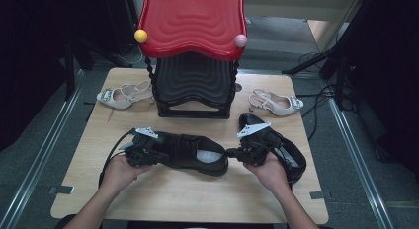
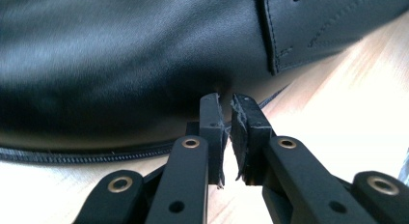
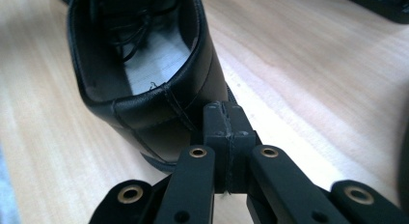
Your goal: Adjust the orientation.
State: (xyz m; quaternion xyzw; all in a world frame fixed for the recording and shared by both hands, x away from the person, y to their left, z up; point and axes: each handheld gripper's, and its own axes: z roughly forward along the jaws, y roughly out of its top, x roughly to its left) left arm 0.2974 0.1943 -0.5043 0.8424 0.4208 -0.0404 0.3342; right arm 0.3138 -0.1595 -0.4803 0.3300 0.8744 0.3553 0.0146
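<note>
Left gripper (image 2: 226, 101): jaws nearly together, thin gap between the pads, nothing pinched; tips press against the toe leather of the black shoe (image 2: 120, 60). In the high view it (image 1: 143, 152) sits at the shoe's left end, held by the person's left hand (image 1: 118, 172).
Right gripper (image 3: 225, 108): jaws fully closed pad to pad, holding nothing; tips touch the back of the shoe's heel (image 3: 159, 118). In the high view it (image 1: 236, 152) sits at the shoe's right end, held by the right hand (image 1: 269, 172).
Black shoe (image 1: 190, 152): one, flat on its sole at the table's middle front, toe left, heel right, wedged between the two grippers; pale insole visible.
Second black shoe (image 1: 291, 150): one, lying behind and right of the right gripper, partly hidden.
Black shoes count: two.
Pale sandals: two, one (image 1: 121, 95) at back left, one (image 1: 276, 103) at back right, well apart.
Stool stack (image 1: 192, 86): black stools at table's back middle, between the sandals.
Red stool (image 1: 192, 21): one, on top.
Table (image 1: 188, 199): one, light wood.
</note>
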